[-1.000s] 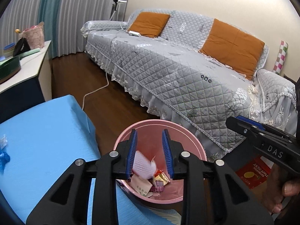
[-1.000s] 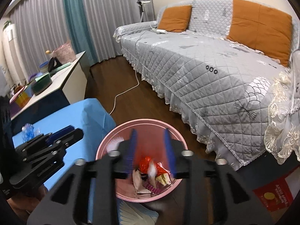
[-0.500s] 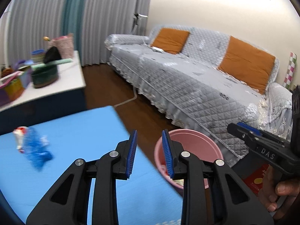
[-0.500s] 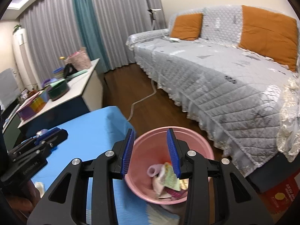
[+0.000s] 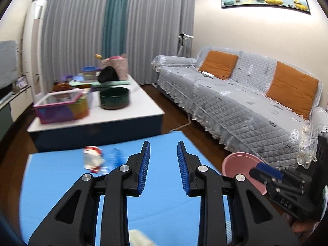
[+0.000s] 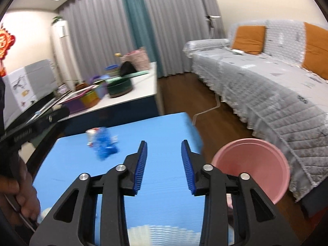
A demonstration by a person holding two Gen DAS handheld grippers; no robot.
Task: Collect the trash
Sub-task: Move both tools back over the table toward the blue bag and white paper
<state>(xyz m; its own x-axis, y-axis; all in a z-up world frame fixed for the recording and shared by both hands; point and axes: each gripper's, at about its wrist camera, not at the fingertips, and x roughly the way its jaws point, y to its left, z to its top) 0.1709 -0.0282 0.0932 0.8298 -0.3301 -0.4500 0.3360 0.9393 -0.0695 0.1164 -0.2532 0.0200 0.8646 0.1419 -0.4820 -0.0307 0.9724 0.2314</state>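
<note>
Tools empty; crumpled blue wrapper on blue table.

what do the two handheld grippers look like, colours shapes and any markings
Both are alike. The left gripper and right gripper each have two black plastic arms with triangular cut-outs, round silver bolts at the pivots, and flat fingers faced with ribbed blue pads. Seen side-on from the left camera, the right gripper's black body carries pale embossed lettering, too blurred to read. No cables or sleeves show.

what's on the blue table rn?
On the blue table: a red-white wrapper and a blue wrapper side by side at the far end. Something pale at the near edge is mostly hidden by the tongs.
</note>
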